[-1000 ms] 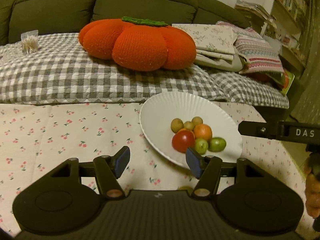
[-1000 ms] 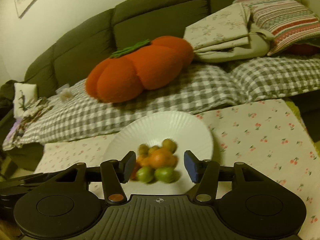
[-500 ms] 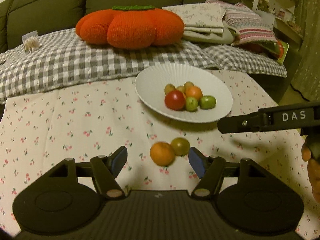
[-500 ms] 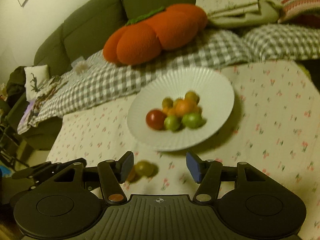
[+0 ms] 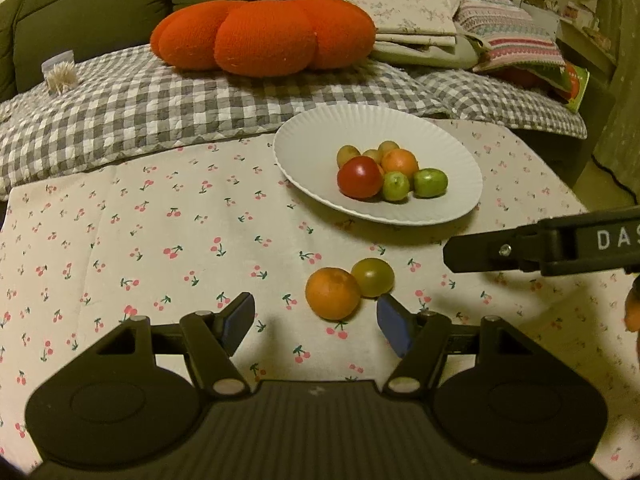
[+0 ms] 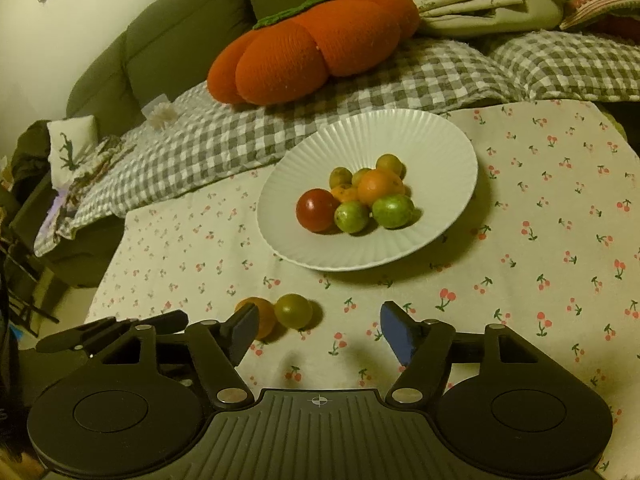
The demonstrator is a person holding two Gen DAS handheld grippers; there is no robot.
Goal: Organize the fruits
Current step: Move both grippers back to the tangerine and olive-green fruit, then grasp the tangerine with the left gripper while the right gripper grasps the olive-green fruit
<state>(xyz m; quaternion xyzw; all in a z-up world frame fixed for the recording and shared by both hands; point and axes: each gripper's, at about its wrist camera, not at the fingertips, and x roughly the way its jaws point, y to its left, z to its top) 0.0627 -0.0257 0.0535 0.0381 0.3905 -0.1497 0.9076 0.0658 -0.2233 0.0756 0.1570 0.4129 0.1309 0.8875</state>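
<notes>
Sofa: a dark olive fabric sofa [image 5: 100,8] is backing the scene, carrying a grey-and-white checked quilt [image 5: 140,116] and an orange knitted pumpkin-shaped cushion [image 5: 264,28].
Table: a table under a cream cloth printed with red cherries [image 5: 160,240] is bearing all the fruit.
Plate: a white ribbed plate [image 5: 312,144] is sitting at the far side of the table, holding a red tomato [image 5: 359,177], an orange citrus, two green fruits and several small yellow-brown ones, all bunched together.
Change: both views are now sitting farther back from the plate than half a second ago; two loose fruits are showing on the cloth, so the plate pile is likely finished and these two are left to gather.
Left gripper: the black left gripper [image 5: 316,322] is hovering with its blue-padded jaws spread wide and empty.
Right gripper: the black right gripper [image 6: 318,330] is likewise gaping wide, holding nothing.
Loose orange: a round orange citrus fruit [image 5: 333,293] is lying just ahead of the left gripper, right of its centre line, well apart from the plate.
Loose green tomato: a small olive-green tomato [image 5: 373,277] is touching the orange's far right side; from the right gripper it is lying ahead and left.
</notes>
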